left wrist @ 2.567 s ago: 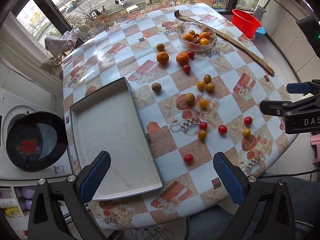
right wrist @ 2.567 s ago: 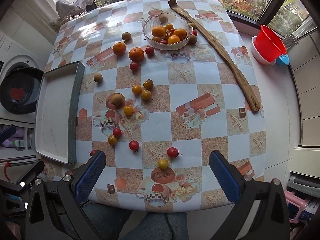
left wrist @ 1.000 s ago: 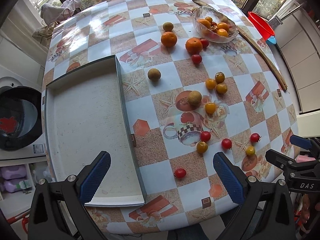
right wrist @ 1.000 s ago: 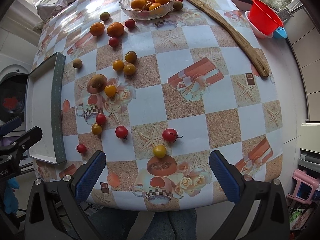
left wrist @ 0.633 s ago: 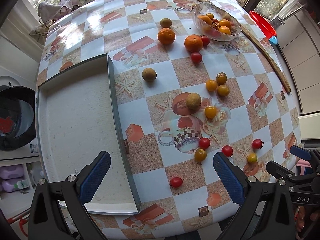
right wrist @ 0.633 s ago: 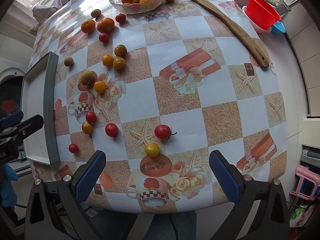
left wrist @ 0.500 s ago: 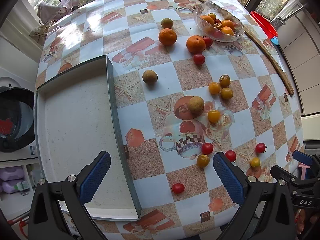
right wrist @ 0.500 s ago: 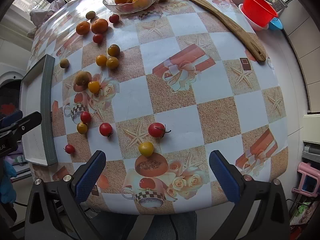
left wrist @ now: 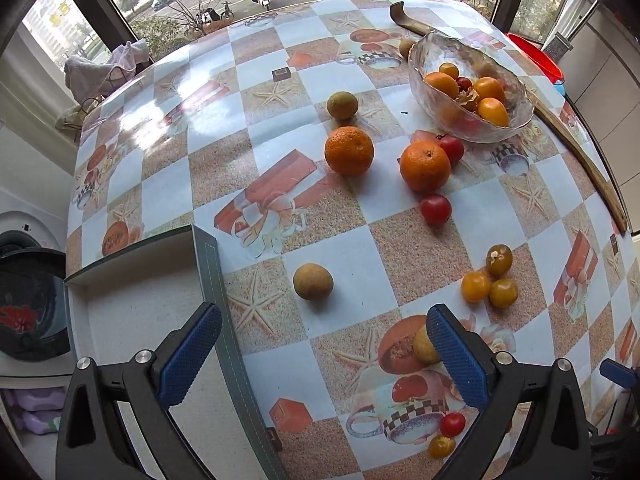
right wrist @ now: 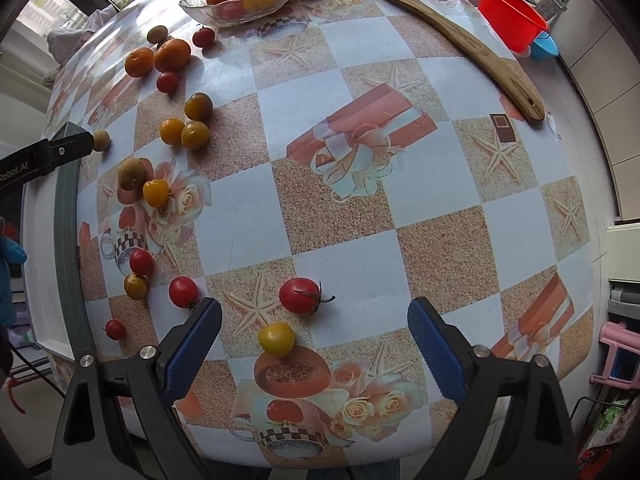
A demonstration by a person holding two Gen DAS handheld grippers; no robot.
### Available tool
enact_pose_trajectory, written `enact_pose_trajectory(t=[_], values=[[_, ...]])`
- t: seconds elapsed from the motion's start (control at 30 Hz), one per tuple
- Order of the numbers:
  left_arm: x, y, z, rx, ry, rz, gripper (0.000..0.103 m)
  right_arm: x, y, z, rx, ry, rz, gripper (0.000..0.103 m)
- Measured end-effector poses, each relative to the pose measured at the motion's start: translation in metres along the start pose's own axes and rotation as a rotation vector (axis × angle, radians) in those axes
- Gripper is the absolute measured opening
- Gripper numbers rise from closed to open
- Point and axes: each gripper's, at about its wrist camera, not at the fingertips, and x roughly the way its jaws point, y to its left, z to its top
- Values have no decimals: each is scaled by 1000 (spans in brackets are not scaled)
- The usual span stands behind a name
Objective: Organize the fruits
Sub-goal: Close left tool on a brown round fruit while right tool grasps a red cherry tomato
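both grippers have dropped toward the table; the right gripper (right wrist: 314,344), jaws just narrowed but empty, straddles a yellow tomato (right wrist: 276,338) beside a red tomato (right wrist: 300,295). the left gripper (left wrist: 320,352), spread and empty, faces a brown fruit (left wrist: 313,281) near the tray (left wrist: 208,264). risk: round fruit rolls if one pad touches first.

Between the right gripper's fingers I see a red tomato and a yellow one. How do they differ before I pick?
The red tomato is bigger than the yellow tomato. The red tomato shows a green stem sticking out sideways; the yellow tomato shows none. The red tomato lies farther out from the right gripper, the yellow tomato nearer. Both sit loose on the table, not gripped.
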Motion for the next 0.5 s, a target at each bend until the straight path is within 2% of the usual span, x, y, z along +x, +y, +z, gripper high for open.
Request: enact_pose_trajectory(t=[0.13,0.23,0.33,0.43,0.47,0.5], values=[[18,-3,3,36,18,20,103,10,6,3,6,6,3,83],[30,-5,2,44,51,13,89,18,8,1,14,22,4,74],[38,-2,-1,28,71,1,88,27,16,-2,27,37,1,66],[40,2,-3,0,71,-37,76,29,23,-9,12,29,-23,62],[40,3,-4,-10,70,-59,70,29,26,-12,5,27,-38,56],[39,4,-4,-14,68,-83,61,30,28,-14,-3,22,-49,45]])
